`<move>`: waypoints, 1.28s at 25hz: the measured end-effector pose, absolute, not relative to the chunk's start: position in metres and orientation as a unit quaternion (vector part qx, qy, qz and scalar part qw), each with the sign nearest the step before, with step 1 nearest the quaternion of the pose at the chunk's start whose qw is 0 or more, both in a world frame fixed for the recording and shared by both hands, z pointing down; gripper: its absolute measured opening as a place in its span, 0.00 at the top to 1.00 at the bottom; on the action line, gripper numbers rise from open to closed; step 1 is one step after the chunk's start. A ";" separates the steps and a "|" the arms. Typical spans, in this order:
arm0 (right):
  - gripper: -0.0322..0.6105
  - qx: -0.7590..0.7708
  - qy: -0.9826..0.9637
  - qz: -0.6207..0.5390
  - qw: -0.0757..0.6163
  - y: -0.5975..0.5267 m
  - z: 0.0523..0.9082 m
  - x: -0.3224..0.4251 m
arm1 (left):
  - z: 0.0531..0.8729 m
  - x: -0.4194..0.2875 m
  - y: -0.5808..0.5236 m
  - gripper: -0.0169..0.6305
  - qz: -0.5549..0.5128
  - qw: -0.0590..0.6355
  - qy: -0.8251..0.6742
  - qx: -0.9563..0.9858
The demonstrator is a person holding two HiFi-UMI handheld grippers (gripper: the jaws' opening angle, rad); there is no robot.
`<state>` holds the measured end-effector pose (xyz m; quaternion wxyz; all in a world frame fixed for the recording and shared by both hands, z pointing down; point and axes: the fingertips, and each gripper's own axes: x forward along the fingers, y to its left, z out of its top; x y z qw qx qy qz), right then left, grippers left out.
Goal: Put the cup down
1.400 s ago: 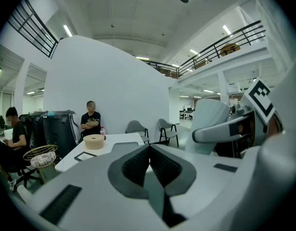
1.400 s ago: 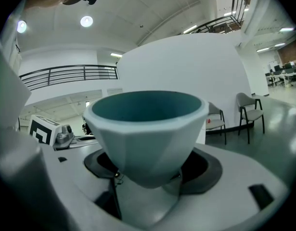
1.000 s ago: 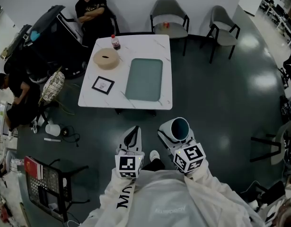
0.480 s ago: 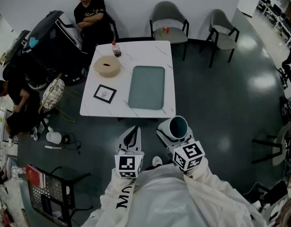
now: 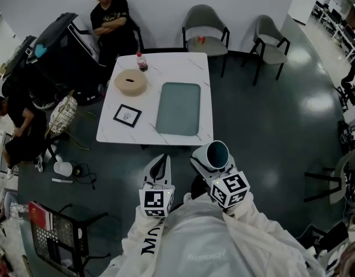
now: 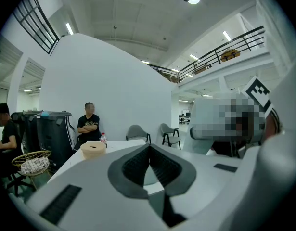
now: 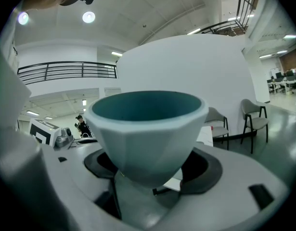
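Note:
A pale cup with a teal inside [image 5: 214,154] [image 7: 147,129] stands upright between the jaws of my right gripper [image 5: 210,161] [image 7: 150,170], which is shut on its lower body. I hold it in the air over the dark floor, just short of the white table's [image 5: 201,68] near edge. My left gripper [image 5: 159,167] [image 6: 148,165] hangs beside it at the left, jaws shut with nothing between them.
On the table lie a grey-green tray [image 5: 178,108], a round tan holder [image 5: 130,82], a small bottle [image 5: 142,61] and a framed marker card [image 5: 126,115]. A person [image 5: 111,17] sits behind the table, another [image 5: 15,126] at the left. Chairs [image 5: 205,27] [image 5: 271,42] stand at the back.
The table has drawn slightly nearer in the head view. Both grippers hold their pose, and the cup stays in the right one.

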<state>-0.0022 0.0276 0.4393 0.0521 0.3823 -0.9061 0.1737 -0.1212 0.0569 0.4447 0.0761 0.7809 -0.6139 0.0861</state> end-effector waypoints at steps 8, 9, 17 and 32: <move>0.39 0.391 -0.902 0.174 0.054 0.016 0.442 -0.003 | 0.446 -0.128 0.051 0.96 0.082 0.078 -0.617 0.779; 0.39 0.391 -0.902 0.174 0.053 0.014 0.442 -0.004 | 0.447 -0.129 0.050 0.96 0.082 0.078 -0.617 0.779; 0.39 0.388 -0.903 0.176 0.050 -0.009 0.443 -0.010 | 0.448 -0.137 0.030 0.96 0.084 0.077 -0.620 0.776; 0.39 0.391 -0.900 0.186 0.056 -0.098 0.453 -0.020 | 0.454 -0.145 -0.059 0.96 0.095 0.085 -0.615 0.778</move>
